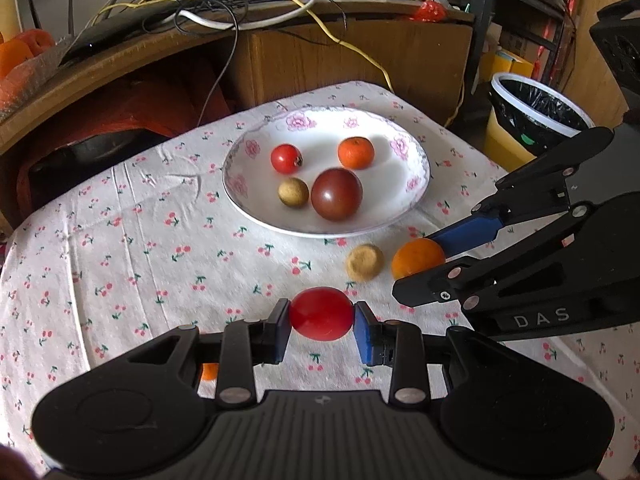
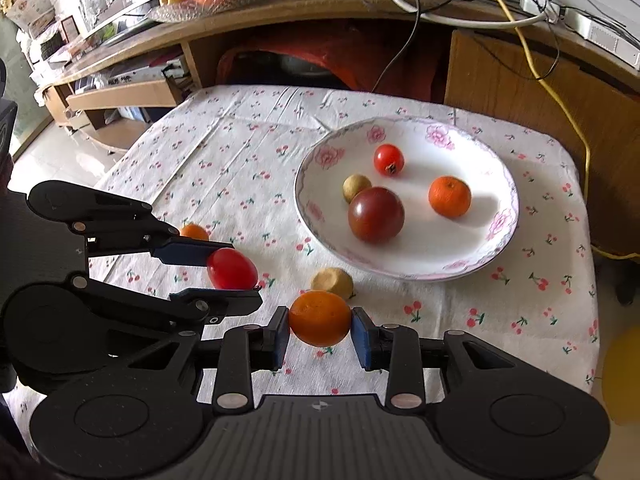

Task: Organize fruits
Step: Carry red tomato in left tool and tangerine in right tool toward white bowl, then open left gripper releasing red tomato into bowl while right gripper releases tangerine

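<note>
Two tools grip round fruit: left tool (image 1: 321,319) a glossy red tomato (image 1: 321,319), right tool (image 2: 320,319) a dimpled orange (image 2: 320,318).

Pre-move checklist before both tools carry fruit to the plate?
1. Left tool shut on red tomato: ok.
2. Right tool shut on orange: ok.
3. Both fruits lifted off the tablecloth: cannot tell.
4. Free space on plate: ok, near side bare.
5. Tan fruit lies between the orange and the plate: not ok, go over it.
6. Tools apart from each other: ok, but close.
</note>
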A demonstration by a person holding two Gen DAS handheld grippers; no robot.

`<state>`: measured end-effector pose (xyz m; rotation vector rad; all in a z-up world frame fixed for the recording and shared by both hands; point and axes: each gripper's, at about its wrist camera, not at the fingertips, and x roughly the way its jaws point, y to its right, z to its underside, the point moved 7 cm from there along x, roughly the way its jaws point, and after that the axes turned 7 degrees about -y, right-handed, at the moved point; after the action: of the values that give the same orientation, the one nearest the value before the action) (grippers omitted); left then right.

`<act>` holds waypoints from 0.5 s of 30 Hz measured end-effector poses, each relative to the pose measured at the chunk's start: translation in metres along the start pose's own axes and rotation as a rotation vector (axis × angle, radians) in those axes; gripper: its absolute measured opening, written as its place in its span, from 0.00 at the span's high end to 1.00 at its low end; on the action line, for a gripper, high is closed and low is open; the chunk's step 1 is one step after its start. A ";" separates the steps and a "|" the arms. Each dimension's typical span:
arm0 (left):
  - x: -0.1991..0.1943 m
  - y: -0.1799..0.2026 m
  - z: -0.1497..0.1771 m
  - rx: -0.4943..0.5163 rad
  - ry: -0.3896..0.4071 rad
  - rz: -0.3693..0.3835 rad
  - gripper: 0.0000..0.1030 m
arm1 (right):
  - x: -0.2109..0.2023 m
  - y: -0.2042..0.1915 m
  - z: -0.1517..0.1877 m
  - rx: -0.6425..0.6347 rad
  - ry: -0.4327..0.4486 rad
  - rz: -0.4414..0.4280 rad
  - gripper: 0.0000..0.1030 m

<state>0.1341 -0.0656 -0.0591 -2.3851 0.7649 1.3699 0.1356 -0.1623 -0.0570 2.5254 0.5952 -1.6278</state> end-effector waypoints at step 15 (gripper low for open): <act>0.005 -0.008 -0.040 -0.023 0.060 -0.052 0.60 | -0.010 0.023 -0.025 0.077 0.082 0.049 0.70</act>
<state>0.1689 -0.0803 -0.0433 -2.4562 0.7013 1.2989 0.1614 -0.1798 -0.0403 2.6496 0.4827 -1.5673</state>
